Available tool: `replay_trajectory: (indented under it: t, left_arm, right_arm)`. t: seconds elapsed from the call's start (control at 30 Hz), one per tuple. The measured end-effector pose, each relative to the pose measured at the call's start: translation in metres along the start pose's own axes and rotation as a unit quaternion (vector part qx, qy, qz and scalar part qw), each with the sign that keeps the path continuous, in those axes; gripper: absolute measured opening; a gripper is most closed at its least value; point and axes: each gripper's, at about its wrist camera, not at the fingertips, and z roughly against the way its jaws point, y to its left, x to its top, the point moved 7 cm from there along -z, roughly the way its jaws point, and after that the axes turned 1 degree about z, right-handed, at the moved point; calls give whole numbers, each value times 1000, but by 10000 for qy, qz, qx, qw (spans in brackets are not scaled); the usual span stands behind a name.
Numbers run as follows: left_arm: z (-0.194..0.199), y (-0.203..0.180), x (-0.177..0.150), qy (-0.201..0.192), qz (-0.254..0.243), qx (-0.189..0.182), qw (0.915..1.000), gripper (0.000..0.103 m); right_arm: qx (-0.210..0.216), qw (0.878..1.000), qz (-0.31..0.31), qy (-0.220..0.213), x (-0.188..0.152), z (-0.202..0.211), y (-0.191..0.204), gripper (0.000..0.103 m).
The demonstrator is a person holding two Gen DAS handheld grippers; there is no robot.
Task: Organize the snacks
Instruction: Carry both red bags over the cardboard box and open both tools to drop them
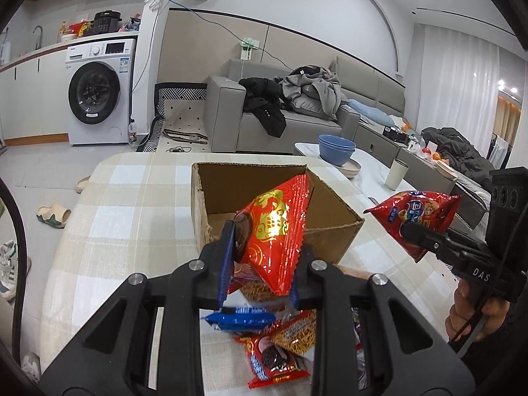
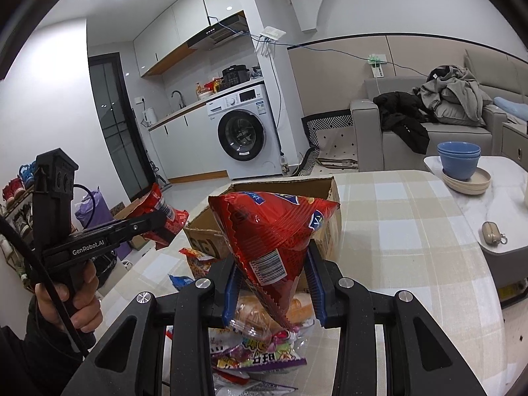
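Note:
My left gripper [image 1: 262, 257] is shut on a red cookie packet with gold print [image 1: 277, 231] and holds it above the table, just in front of the open cardboard box [image 1: 333, 234]. My right gripper [image 2: 274, 274] is shut on a red snack bag with a barcode [image 2: 274, 227], also lifted near the box [image 2: 201, 234]. Each gripper shows in the other's view: the right one [image 1: 412, 231] with its red bag [image 1: 419, 214], the left one [image 2: 158, 221] with its packet [image 2: 161, 211]. Several loose snack packets [image 1: 274, 346] lie on the checked tablecloth below the grippers.
The checked tablecloth [image 1: 132, 204] covers the table. A side table holds stacked blue bowls [image 1: 336, 150] on plates, a cup [image 1: 397, 173] and a small case [image 2: 493, 232]. Behind are a sofa with clothes [image 1: 297, 99] and a washing machine [image 1: 99, 92].

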Motion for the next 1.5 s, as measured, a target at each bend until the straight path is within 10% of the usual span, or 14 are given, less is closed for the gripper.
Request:
replay_trajectory:
  t: [1.5]
  left_arm:
    - [-156, -11, 32, 682, -372, 178, 9968, 24]
  right_arm:
    - [28, 9969, 100, 777, 13, -90, -5, 36]
